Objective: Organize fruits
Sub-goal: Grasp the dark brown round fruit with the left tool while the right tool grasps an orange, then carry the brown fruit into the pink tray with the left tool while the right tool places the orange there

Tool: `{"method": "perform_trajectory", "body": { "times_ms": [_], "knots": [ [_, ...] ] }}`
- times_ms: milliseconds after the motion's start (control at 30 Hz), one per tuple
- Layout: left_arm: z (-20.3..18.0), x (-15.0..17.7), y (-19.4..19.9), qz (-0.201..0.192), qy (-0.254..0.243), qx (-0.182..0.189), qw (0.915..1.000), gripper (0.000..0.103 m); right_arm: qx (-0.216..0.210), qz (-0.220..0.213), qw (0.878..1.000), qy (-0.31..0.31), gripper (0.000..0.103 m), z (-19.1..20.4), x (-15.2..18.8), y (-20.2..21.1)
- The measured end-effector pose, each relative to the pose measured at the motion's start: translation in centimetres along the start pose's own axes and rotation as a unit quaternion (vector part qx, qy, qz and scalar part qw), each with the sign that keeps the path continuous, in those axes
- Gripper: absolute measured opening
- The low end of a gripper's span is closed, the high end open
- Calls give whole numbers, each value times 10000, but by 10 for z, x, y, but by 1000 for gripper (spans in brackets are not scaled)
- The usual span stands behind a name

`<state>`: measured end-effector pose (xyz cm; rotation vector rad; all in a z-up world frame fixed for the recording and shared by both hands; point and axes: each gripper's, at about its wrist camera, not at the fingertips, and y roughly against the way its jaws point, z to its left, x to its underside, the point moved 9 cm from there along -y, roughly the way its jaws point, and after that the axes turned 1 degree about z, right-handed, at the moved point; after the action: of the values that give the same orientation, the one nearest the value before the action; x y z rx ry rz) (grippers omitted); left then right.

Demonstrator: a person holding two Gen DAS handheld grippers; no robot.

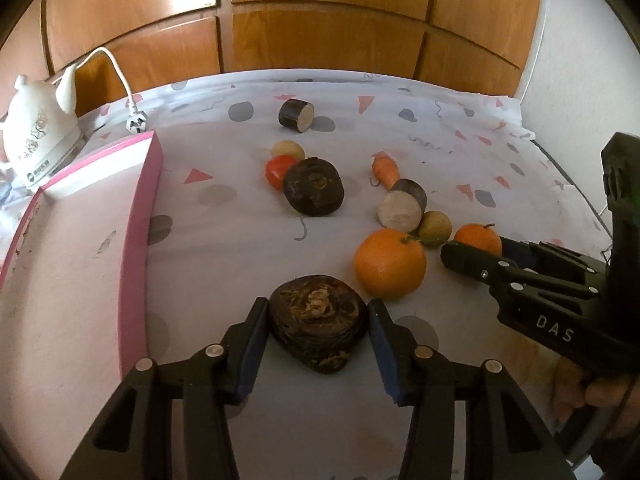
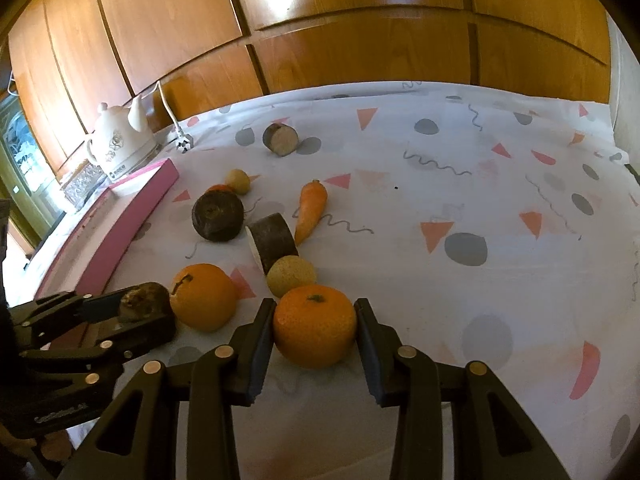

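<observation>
Left wrist view: the left gripper (image 1: pixel 318 332) pinches a dark brown, rough, round root (image 1: pixel 318 322) on the patterned cloth (image 1: pixel 224 248); a large smooth orange (image 1: pixel 390 266) sits just right of it

Right wrist view: the right gripper (image 2: pixel 315 332) clamps a small orange tangerine (image 2: pixel 315 326), a yellowish round fruit (image 2: pixel 291 275) just beyond

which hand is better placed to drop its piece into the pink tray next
Left. The left gripper, closed on the dark root, sits right beside the pink tray; the right gripper, holding the tangerine, is farther off.
</observation>
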<state>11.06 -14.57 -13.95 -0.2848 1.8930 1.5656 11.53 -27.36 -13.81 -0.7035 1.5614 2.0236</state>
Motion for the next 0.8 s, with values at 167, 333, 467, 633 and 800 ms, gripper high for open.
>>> {"method": "perform_trajectory", "body": {
  "times_ms": [167,333,467,633,800],
  "knots": [
    [1,0,0,-28,-6,-13,10000,50,8,-64,10000,-64,40,-1,0,0],
    [2,1,0,-76,-24,-26,10000,50,287,-24,9994,171,40,3,1,-3],
    [0,3,1,-224,-159,-143,9995,50,468,-16,9983,337,40,6,3,-3],
    [2,3,3,-311,-158,-202,9992,49,622,-26,9970,461,39,7,4,-3],
    [17,-1,17,-380,139,-253,9989,49,721,-44,9961,502,39,9,4,-3]
  ]
}}
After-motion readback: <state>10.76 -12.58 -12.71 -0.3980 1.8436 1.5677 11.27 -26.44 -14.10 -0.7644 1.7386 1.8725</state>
